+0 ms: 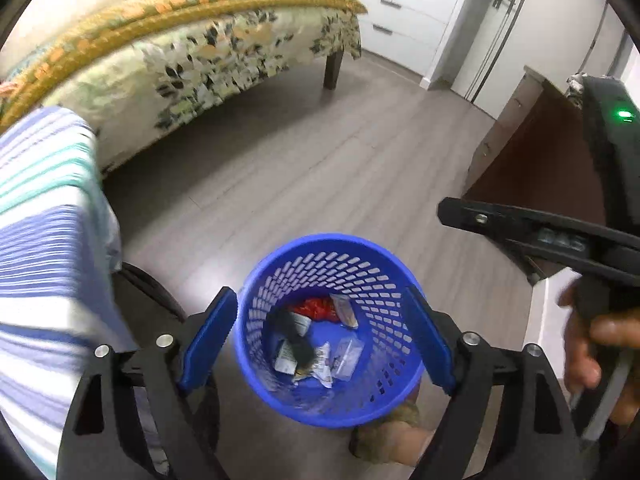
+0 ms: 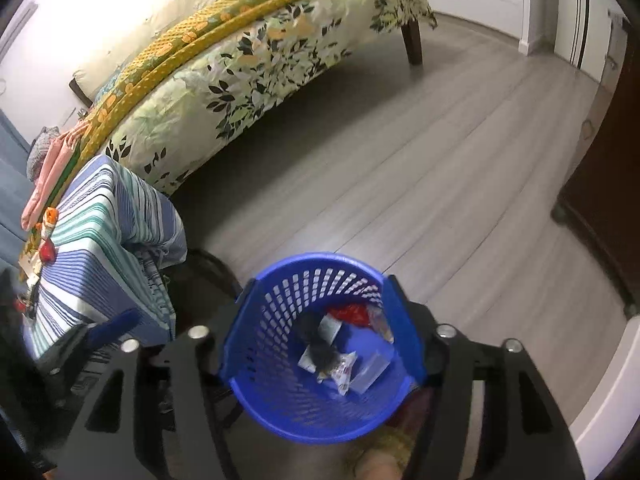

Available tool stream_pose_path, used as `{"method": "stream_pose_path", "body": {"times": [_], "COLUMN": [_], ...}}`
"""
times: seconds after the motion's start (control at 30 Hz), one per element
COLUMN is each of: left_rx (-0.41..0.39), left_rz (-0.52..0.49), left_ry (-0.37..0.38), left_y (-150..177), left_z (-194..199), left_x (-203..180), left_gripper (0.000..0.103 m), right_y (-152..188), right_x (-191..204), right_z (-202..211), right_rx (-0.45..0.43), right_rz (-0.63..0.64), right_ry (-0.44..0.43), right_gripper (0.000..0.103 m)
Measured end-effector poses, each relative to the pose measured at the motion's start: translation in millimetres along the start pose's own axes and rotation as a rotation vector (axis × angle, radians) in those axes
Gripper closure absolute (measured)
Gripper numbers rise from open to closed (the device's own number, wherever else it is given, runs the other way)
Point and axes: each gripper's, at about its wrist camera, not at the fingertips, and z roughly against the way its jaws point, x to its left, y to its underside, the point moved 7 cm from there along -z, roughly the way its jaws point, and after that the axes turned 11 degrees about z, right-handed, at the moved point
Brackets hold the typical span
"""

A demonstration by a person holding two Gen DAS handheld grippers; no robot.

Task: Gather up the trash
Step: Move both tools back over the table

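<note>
A blue mesh basket [image 1: 280, 392] stands on the floor right below both grippers. It holds a red wrapper [image 1: 316, 308], silvery wrappers [image 1: 286, 360], a clear plastic piece [image 1: 348, 356] and a blurred dark item [image 1: 296, 340]. My left gripper [image 1: 320, 336] is open above the basket mouth, nothing between its blue pads [image 1: 208, 336]. My right gripper [image 2: 320, 320] is also open over the basket [image 2: 260, 360], with the dark item [image 2: 316, 344] lying among wrappers below. In the left wrist view the right gripper [image 1: 452, 214] reaches in from the right, held by a hand [image 1: 588, 352].
A bed with a floral cover [image 2: 240, 72] runs along the far side. A striped cloth over a low stand [image 2: 104, 232], with small items on it, is at the left. A dark wooden cabinet [image 1: 540, 152] stands right. A slippered foot [image 1: 384, 436] is beside the basket.
</note>
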Motion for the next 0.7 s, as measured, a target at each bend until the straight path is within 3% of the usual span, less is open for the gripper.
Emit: {"method": "stream_pose_path", "body": {"times": [0.17,0.33,0.53,0.7], "left_rx": [-0.088,-0.135,-0.15,-0.174], "left_rz": [-0.017,0.02,0.136,0.207], "left_ry": [-0.013,-0.123,-0.267,-0.374], "left_y": [6.7,28.8,54.8,78.9], "left_z": [54.5,99.6,146.4,185.8], "left_x": [16.1,68.6,159.1,226.6], "left_gripper": [0.012,0.012,0.012,0.012], "right_y": [-6.8,-16.8,-10.5,6.8], "right_x": [24.8,82.4,187.8,279.1], "right_z": [7.3,18.5,22.9,14.8], "right_rx": [-0.033,-0.113,-0.172,-0.166], "right_rz": [0.092,0.261,0.483,0.66], "right_ry": [0.06,0.075,-0.011,-0.107], "right_gripper": [0.026,0.025,0.025,0.025]}}
